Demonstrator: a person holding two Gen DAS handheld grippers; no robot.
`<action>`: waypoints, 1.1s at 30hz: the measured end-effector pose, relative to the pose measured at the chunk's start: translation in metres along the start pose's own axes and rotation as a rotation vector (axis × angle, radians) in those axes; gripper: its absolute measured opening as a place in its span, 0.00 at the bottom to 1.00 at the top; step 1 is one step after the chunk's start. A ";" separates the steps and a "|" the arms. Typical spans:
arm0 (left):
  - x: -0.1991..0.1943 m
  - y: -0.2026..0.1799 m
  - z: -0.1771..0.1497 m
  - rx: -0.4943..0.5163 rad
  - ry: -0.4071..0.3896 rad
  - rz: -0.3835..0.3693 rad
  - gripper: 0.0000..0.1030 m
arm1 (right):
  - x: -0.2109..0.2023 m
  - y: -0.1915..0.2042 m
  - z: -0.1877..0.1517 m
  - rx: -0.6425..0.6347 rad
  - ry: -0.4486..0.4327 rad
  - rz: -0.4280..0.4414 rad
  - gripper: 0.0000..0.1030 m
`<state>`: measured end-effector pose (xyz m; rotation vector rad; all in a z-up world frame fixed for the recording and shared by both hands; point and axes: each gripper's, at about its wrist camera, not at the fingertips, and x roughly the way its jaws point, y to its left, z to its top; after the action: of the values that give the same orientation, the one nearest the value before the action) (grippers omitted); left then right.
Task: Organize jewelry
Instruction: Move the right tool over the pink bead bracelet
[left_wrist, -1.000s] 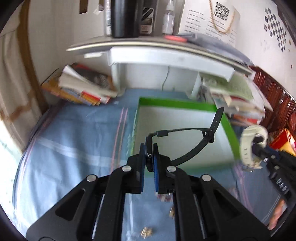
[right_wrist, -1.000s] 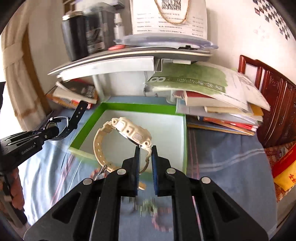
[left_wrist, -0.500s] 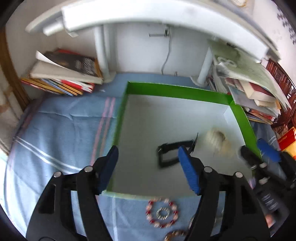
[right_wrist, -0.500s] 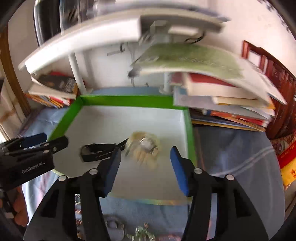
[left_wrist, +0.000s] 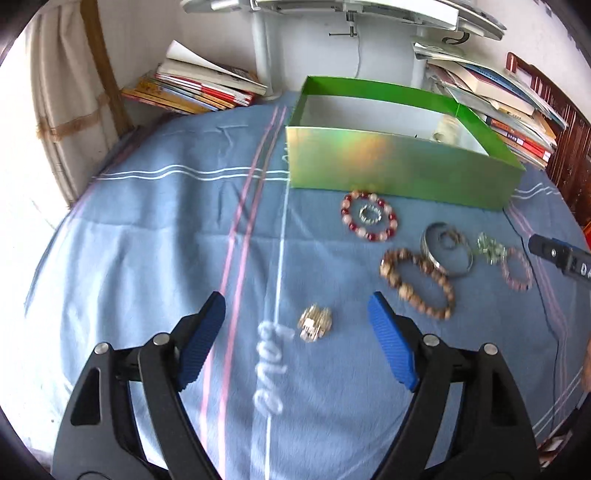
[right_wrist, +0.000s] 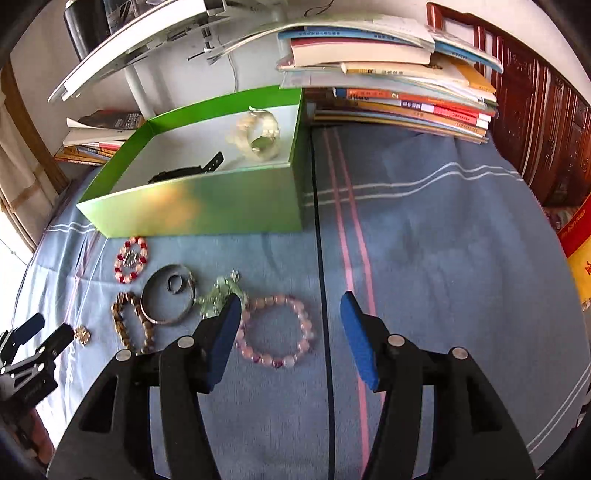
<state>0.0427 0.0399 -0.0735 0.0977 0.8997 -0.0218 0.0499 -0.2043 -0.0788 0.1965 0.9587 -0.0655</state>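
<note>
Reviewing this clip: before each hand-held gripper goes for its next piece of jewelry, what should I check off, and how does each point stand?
1. Left hand-held gripper empty: ok, jaws opening with nothing gripped.
2. Small gold clasp-like trinket lined up between the left fingers: ok, lying on the blue striped cloth.
3. Right hand-held gripper empty: ok, jaws apart.
4. Pale pink bead bracelet framed by the right fingers: ok, flat on the cloth, untouched.
5. Green cardboard box open to receive: ok, cream watch and black strap watch already inside.
6. Pink bracelet clear of the green crystal trinket: cannot tell, the left finger hides the gap.
</note>
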 end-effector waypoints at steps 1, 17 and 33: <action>-0.005 0.001 -0.004 0.001 -0.014 0.012 0.81 | 0.000 0.001 -0.001 -0.008 0.002 -0.003 0.54; -0.006 0.011 -0.015 -0.005 -0.004 0.041 0.83 | 0.032 0.042 -0.007 -0.160 0.068 -0.043 0.20; 0.004 0.016 -0.016 -0.011 0.026 0.030 0.85 | 0.014 0.074 -0.022 -0.248 0.113 0.064 0.10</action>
<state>0.0340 0.0577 -0.0850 0.1013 0.9240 0.0128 0.0506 -0.1265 -0.0930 0.0019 1.0626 0.1238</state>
